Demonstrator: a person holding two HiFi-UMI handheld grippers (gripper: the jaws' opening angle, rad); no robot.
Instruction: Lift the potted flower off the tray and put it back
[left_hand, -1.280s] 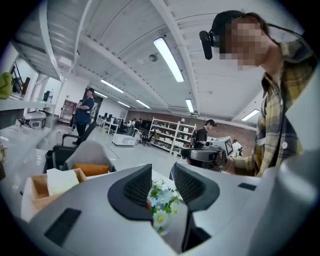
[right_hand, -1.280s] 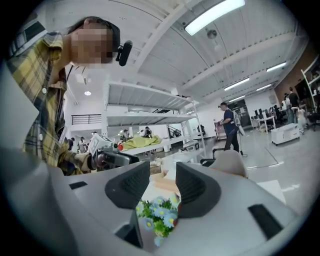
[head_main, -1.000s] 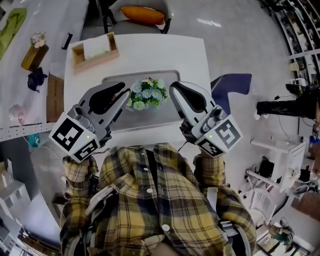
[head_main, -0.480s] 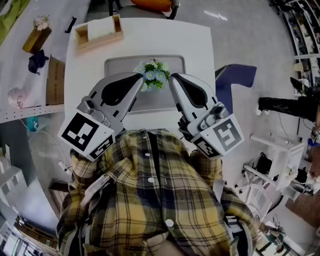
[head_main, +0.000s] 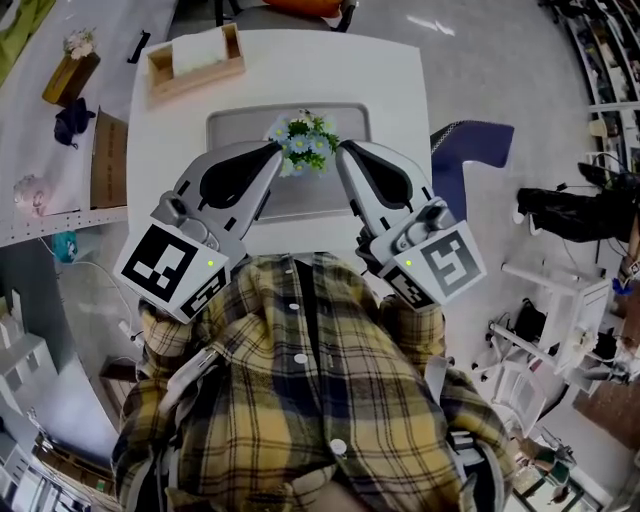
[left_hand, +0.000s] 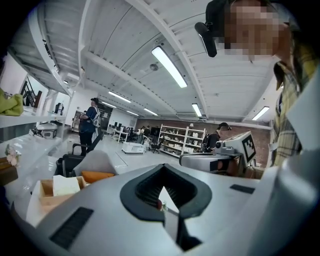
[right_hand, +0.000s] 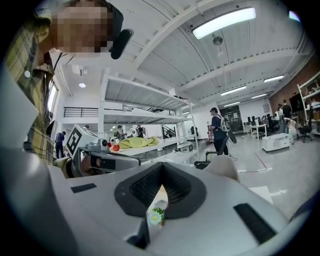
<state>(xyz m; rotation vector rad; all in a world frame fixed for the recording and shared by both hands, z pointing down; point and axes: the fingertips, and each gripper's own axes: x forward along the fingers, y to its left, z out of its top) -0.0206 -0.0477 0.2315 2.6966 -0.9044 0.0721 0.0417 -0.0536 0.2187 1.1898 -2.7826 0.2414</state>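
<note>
White bench carries a grey tray. The potted flower is on the tray, directly between the tips of the left tool and the right tool. Each tool's jaws are pressed together with nothing pinched. Whether either tip touches the potted flower cannot be told.

No legible text, number or brand appears; the left gripper and right gripper carry only black-and-white square markers.
</note>
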